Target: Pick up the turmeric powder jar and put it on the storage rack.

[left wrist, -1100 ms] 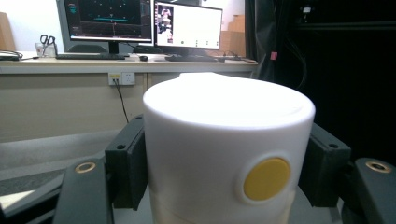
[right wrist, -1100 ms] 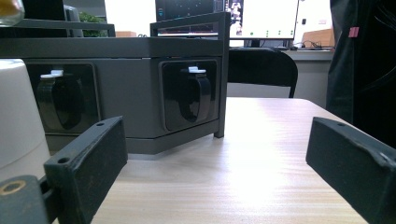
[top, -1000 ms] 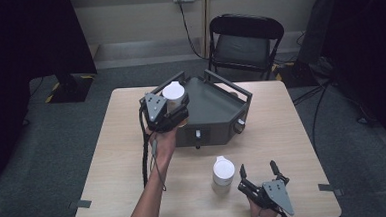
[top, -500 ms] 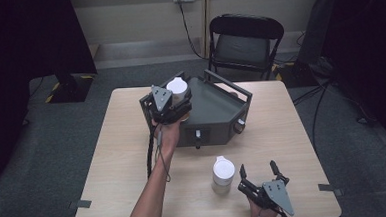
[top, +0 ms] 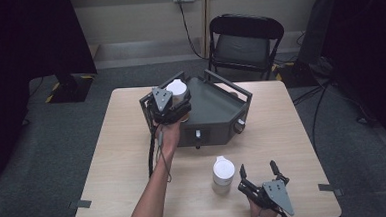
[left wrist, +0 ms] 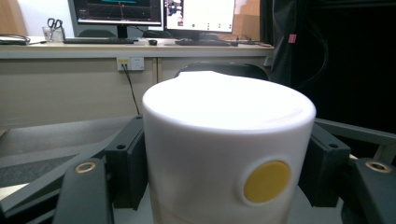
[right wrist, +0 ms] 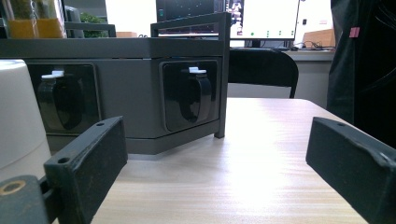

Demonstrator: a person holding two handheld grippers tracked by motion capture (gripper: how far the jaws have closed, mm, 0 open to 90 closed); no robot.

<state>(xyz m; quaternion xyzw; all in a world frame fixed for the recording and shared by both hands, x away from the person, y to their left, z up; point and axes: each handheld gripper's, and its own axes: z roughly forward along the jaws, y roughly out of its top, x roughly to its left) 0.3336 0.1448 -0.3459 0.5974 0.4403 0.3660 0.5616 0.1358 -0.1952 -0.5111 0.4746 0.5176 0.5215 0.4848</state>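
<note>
The landmark here is the grey rack, a dark angular tray-like stand that sits at the middle of the table. The left hand-held gripper hangs over the rack's left corner, clenched on a white cup. In the left gripper view the black pads press on both sides of the cup, low on its wall, which keeps it upright and leaves the lid and a round yellow dot on its front free. Held this way, level and above the rack's rim, the cup looks ready to be set down into the rack, or it has just been lifted out of it — the pictures do not settle which.

A second white cup stands on the table in front of the rack, near the person's side. The right hand-held gripper rests just to the right of that cup with its jaws spread wide and nothing between them. In the right gripper view the cup's wall shows beside the left-hand pad, apart from it, and the rack's front face with its black latches lies beyond. My reading is that this gripper waits beside its cup — low and pre-opened — so it can take it once the rack's corner is free.
</note>
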